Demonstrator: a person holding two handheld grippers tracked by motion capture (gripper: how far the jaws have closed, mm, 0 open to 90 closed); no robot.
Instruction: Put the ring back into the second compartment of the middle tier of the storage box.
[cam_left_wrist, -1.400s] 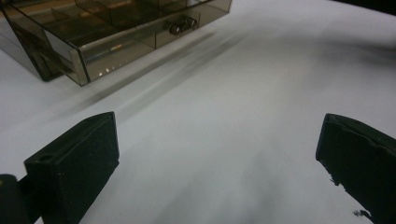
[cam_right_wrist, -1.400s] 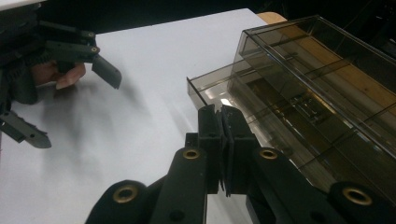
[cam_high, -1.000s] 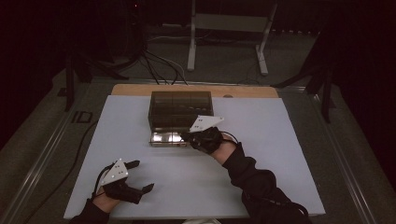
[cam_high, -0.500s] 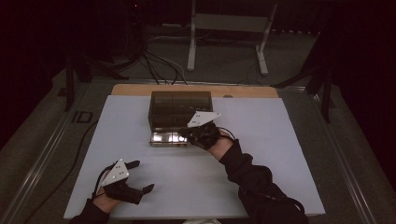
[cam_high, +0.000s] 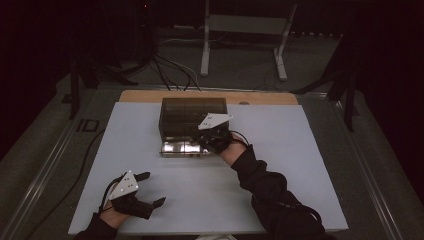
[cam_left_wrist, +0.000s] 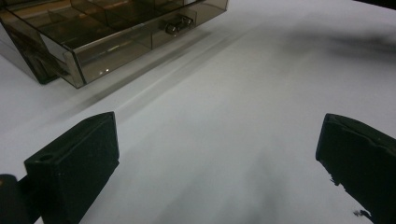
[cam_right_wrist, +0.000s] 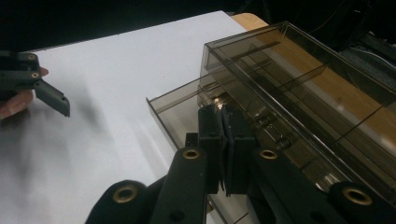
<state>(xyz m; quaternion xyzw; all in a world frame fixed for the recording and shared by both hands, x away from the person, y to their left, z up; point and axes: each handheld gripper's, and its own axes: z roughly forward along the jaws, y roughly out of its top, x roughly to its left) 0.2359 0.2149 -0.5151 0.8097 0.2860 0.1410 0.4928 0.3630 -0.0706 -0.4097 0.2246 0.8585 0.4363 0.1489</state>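
Drawer of the smoked-plastic organiser box stands partly pulled out toward the person, at the far middle of the white surface. The right hand-held gripper has its jaws pressed together over the drawer's front edge; whether they pinch it I cannot tell. A crooked pull could jam the drawer or drag the light box along. Both are translucent brown with dividers. The left hand-held gripper rests apart, jaws wide, holding nothing
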